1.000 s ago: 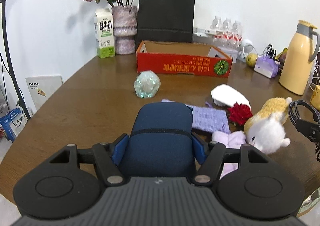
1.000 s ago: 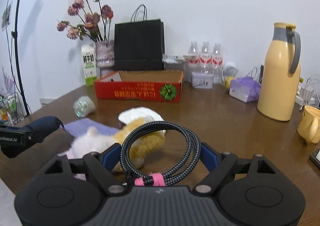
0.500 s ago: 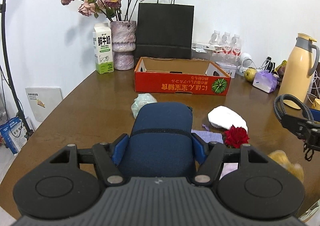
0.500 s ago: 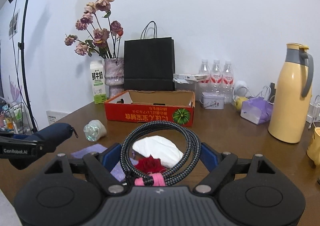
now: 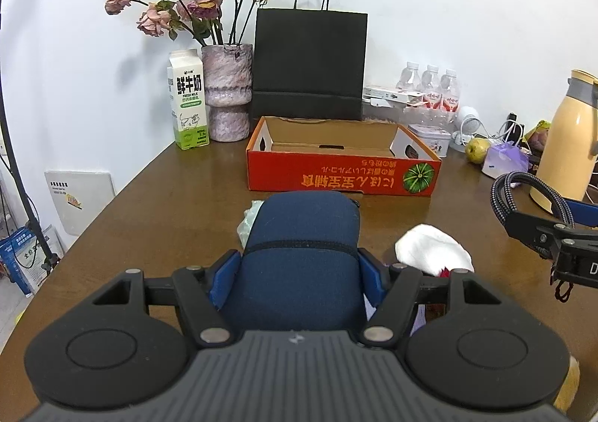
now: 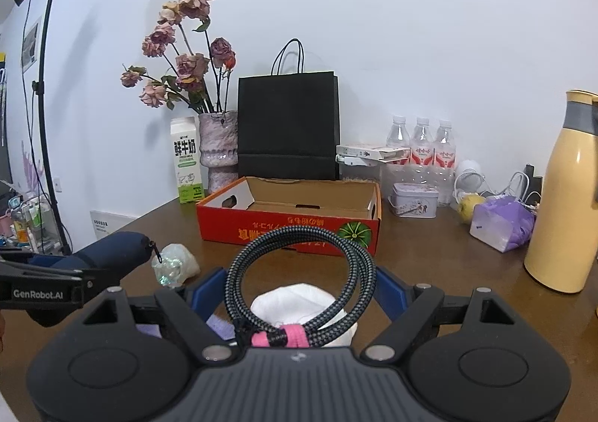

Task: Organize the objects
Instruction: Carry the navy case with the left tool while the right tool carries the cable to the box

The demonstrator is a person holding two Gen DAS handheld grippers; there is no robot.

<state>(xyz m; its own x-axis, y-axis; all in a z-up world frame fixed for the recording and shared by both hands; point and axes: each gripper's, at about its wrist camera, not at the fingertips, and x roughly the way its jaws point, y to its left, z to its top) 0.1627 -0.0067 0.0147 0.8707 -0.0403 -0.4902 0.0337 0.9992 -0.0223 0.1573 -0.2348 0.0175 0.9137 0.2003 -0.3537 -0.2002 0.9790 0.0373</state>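
Note:
My left gripper (image 5: 299,272) is shut on a navy blue zip pouch (image 5: 302,250) and holds it above the brown table, short of the open red cardboard box (image 5: 342,175). The pouch also shows at the left of the right wrist view (image 6: 112,253). My right gripper (image 6: 301,287) is shut on a coiled grey braided cable (image 6: 299,272) with a pink tie, also held above the table facing the red box (image 6: 291,227). The cable and right gripper show at the right of the left wrist view (image 5: 523,205).
On the table lie a white cloth (image 5: 429,246), a shiny wrapped ball (image 6: 173,263) and a purple cloth (image 6: 220,326). Behind the box stand a milk carton (image 5: 188,100), flower vase (image 5: 226,96), black paper bag (image 5: 310,63), water bottles (image 6: 422,145) and a yellow thermos (image 6: 560,197).
Both grippers have risen and moved forward toward the red box with their loads. The plush toy and red rose have dropped out of view below.

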